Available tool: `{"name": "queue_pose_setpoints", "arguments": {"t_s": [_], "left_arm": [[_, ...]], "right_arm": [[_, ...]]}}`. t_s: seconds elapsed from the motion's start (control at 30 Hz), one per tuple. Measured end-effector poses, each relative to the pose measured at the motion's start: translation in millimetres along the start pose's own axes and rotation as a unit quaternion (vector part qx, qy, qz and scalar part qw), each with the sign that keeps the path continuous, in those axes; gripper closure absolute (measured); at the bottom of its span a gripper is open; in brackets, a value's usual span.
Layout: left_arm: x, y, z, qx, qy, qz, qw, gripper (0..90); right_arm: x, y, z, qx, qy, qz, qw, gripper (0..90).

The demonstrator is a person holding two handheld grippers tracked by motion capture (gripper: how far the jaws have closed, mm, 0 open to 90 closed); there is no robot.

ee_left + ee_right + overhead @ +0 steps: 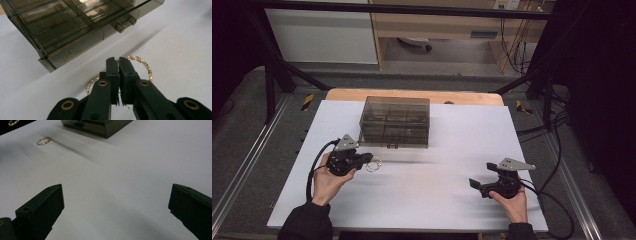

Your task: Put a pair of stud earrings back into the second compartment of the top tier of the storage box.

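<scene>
A gold sparkling bangle (142,63) is clamped in the closed left hand-held gripper (118,62) beside a smoky transparent plastic box (62,30); the right hand-held gripper (116,202) is held wide open, empty, over the white worktop (120,170).

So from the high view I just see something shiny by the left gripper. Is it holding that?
Observer: Yes. The left gripper view shows the left gripper shut on a glittery gold bangle.
Operator: And the right one?
Observer: The right gripper stands wide open, nothing between its jaws.
Operator: Any more jewellery?
Observer: A second gold ring lies on the white table, apart from the smoky box.
</scene>
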State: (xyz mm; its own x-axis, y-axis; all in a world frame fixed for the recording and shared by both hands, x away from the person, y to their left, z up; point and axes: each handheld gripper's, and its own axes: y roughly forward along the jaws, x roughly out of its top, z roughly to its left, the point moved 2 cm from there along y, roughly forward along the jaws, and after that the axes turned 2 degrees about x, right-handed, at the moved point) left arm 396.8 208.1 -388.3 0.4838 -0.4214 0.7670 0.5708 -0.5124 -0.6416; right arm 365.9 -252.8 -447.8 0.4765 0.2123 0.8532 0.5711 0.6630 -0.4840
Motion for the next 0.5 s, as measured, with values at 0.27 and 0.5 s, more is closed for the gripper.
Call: {"name": "queue_pose_setpoints", "arguments": {"t_s": [0.27,0.5], "left_arm": [[16.0,-3.2,1.5,-0.002,-0.001,-0.007,1.0000,86.4],[31.1,-4.5,2.3,0.002,0.007,-0.006,1.0000,86.4]], "right_arm": [[-0.5,1.0,-0.1,0.000,-0.002,0.002,1.0000,0.6],[-0.5,1.0,0.0,0.000,-0.002,0.002,1.0000,0.7]]}}
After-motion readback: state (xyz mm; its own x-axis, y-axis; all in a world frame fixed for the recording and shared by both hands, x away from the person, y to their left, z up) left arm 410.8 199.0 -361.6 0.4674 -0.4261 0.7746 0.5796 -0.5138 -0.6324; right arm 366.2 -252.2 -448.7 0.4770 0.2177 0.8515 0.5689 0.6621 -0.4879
